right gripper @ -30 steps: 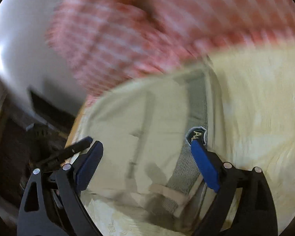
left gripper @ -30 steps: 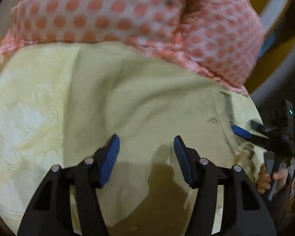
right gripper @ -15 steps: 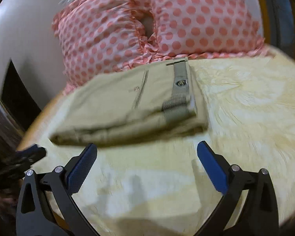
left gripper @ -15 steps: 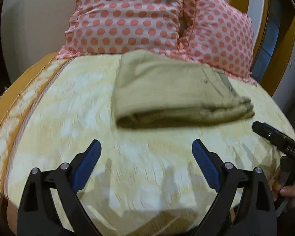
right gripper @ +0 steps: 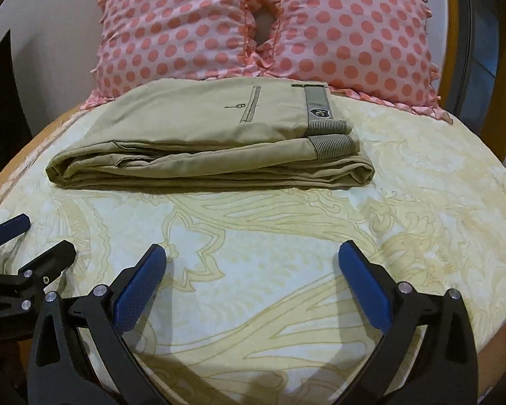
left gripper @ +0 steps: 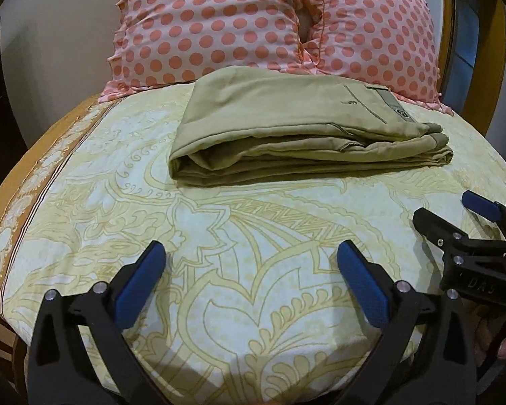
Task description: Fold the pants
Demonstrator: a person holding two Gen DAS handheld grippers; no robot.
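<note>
The khaki pants (left gripper: 286,128) lie folded in a flat stack of layers on the yellow patterned bedsheet (left gripper: 219,236), near the pillows; in the right wrist view the pants (right gripper: 202,135) show a back pocket and a grey waistband. My left gripper (left gripper: 251,263) is open and empty, held back from the pants above the sheet. My right gripper (right gripper: 253,266) is open and empty too, also back from the pants. The right gripper shows at the right edge of the left wrist view (left gripper: 455,216); the left gripper shows at the left edge of the right wrist view (right gripper: 33,243).
Two pink pillows with coral dots (left gripper: 253,23) lean behind the pants, also in the right wrist view (right gripper: 263,30). The bed's orange border (left gripper: 17,202) runs along the left. A wall and a wooden frame stand behind.
Both grippers have pulled back from right over the pants to the near part of the bed. The left jaws have opened wider. The folded pants have stayed in place.
</note>
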